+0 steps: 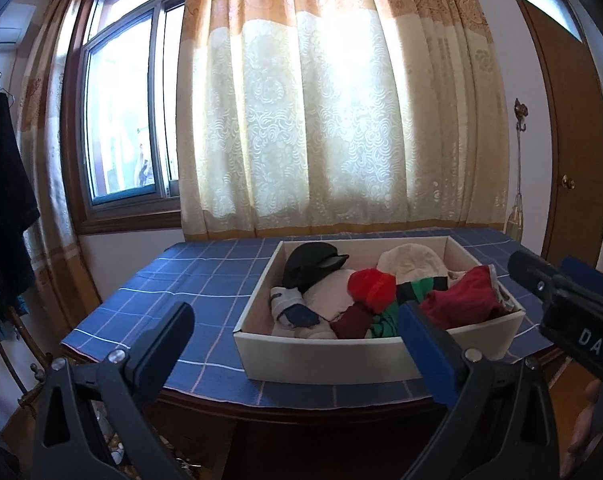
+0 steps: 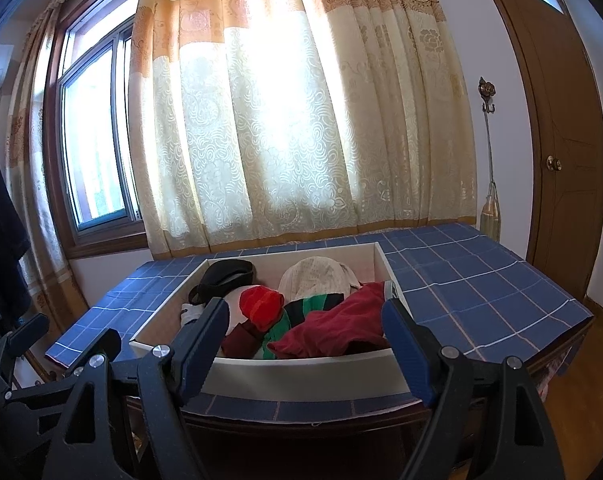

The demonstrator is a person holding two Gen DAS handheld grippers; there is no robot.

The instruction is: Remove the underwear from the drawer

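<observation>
Both grippers hang at the near edge of the table, in front of the drawer. From its own camera the left gripper has its jaws spread wide with nothing between them, and the right gripper also stands spread and empty.

A white drawer sits on the blue checked tablecloth, and the clothes lie heaped inside it. At the right is a dark red piece, beside it a green and black striped one, and a bright red roll in the middle. Which of these is the underwear I cannot tell, since all is crumpled together.

Only the left view shows the small white and blue piece at the near left corner and a part of a hand at the right edge. In the right view the near left finger hides that corner. A black item and a cream item lie at the far side. Behind the table hangs a cream curtain.
</observation>
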